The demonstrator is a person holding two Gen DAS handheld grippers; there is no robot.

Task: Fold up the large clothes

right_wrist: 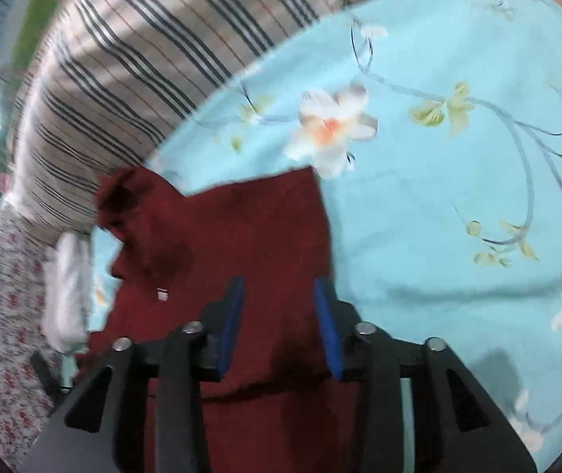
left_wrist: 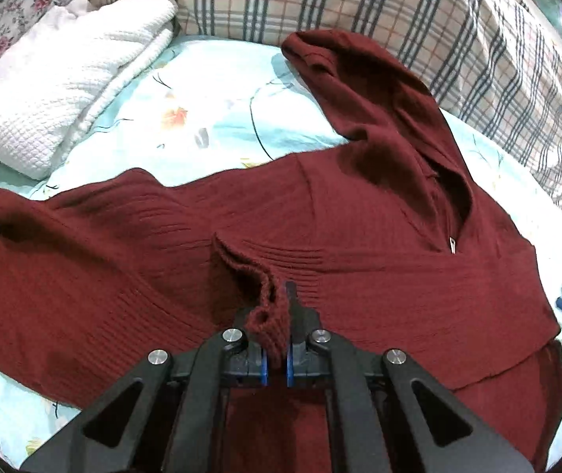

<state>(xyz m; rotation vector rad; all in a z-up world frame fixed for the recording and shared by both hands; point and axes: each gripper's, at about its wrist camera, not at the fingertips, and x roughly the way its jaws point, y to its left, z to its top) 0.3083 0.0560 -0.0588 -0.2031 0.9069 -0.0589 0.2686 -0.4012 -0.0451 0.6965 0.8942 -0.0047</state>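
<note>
Left gripper (left_wrist: 277, 315) clamped on ribbed cuff (left_wrist: 265, 311) of maroon knit sweater (left_wrist: 359, 236); right gripper (right_wrist: 279, 315) apart, empty. White waffle towel (left_wrist: 64, 79), plaid pillow (left_wrist: 320, 0) nearby.

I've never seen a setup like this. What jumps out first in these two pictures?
A dark red knit sweater sprawls across a pale blue flowered bedsheet, one sleeve flung up toward a plaid pillow. The left tongs are pinched shut on a ribbed cuff of the sweater in the middle foreground. In the other view, the right tongs hang open over the sweater's right side with nothing between them.
</note>
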